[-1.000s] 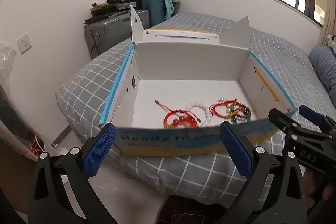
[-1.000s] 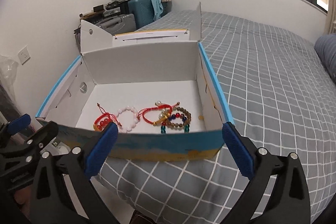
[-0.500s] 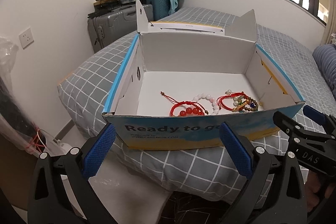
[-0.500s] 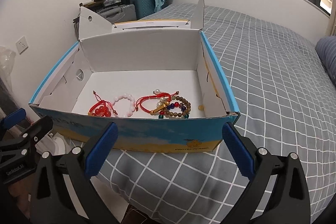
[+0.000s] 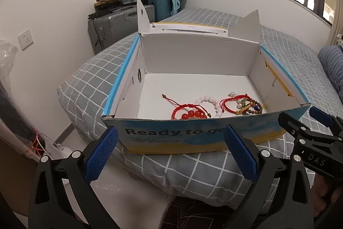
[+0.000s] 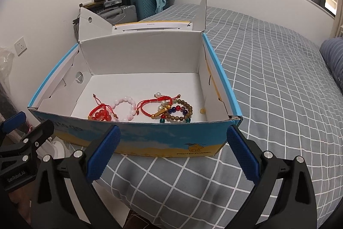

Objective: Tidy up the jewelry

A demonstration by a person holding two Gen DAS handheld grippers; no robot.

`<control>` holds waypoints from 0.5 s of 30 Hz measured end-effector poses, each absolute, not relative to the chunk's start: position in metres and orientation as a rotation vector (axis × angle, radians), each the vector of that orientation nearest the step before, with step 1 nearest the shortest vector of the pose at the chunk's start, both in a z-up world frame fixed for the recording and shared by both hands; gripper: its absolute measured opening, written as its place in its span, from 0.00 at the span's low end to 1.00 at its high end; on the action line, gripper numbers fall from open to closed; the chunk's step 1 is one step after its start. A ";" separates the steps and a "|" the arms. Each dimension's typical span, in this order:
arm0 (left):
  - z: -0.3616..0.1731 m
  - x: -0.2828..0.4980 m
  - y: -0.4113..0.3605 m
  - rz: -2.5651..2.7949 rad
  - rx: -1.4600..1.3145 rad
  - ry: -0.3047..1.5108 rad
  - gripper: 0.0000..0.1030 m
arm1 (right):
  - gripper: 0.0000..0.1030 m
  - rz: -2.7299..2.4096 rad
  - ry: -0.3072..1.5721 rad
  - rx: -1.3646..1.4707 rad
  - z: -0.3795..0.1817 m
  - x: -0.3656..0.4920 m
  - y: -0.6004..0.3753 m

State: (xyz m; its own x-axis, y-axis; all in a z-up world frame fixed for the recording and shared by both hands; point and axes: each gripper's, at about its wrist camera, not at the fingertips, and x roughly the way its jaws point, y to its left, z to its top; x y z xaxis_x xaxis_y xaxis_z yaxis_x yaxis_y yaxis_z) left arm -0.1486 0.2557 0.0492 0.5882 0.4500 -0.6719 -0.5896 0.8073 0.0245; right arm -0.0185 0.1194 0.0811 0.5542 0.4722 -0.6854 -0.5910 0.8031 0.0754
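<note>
Both cameras look forward and a little down along their own tools at the open cardboard box (image 5: pixel 193 138) on the bed (image 5: pixel 193 171), from near its printed front wall. The left wrist view stands off the box's front left corner; the right wrist view (image 6: pixel 163 138) stands nearer the front right corner. Both share the box interior, its raised lid flaps and the suitcases (image 5: pixel 111 25) behind it. Each seems to catch the other tool at its frame edge.

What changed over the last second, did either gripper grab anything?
No grab. Both cameras rose, now looking down over the box's front wall, so more of the bracelets shows. Left gripper and right gripper stayed open and empty; the bracelets lie as before.
</note>
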 end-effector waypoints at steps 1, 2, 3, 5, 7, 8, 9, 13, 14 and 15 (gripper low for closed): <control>0.049 -0.149 0.256 0.616 -0.208 0.720 0.94 | 0.93 0.630 0.755 -0.171 0.081 -0.019 0.120; 0.049 -0.148 0.256 0.619 -0.209 0.722 0.94 | 0.93 0.630 0.754 -0.172 0.081 -0.019 0.119; 0.049 -0.148 0.257 0.623 -0.209 0.724 0.94 | 0.93 0.631 0.753 -0.173 0.081 -0.019 0.119; 0.048 -0.148 0.257 0.652 -0.200 0.729 0.94 | 0.93 0.631 0.753 -0.174 0.081 -0.019 0.119; 0.048 -0.148 0.258 0.652 -0.202 0.727 0.94 | 0.93 0.630 0.753 -0.174 0.081 -0.019 0.119; 0.049 -0.149 0.259 0.653 -0.205 0.724 0.94 | 0.93 0.632 0.754 -0.173 0.081 -0.020 0.119; 0.049 -0.148 0.260 0.653 -0.208 0.723 0.94 | 0.93 0.633 0.754 -0.175 0.082 -0.020 0.119; 0.050 -0.148 0.262 0.648 -0.224 0.723 0.94 | 0.93 0.632 0.756 -0.174 0.081 -0.019 0.119; 0.051 -0.149 0.262 0.650 -0.225 0.721 0.94 | 0.93 0.633 0.756 -0.174 0.082 -0.019 0.119; 0.051 -0.148 0.262 0.657 -0.224 0.721 0.94 | 0.93 0.631 0.755 -0.176 0.082 -0.019 0.119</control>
State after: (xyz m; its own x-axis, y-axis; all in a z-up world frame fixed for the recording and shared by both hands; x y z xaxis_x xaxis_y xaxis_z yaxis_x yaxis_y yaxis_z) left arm -0.1483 0.2624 0.0507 0.5624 0.4786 -0.6742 -0.6271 0.7784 0.0295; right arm -0.0189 0.1192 0.0821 0.5546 0.4705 -0.6864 -0.5923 0.8025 0.0714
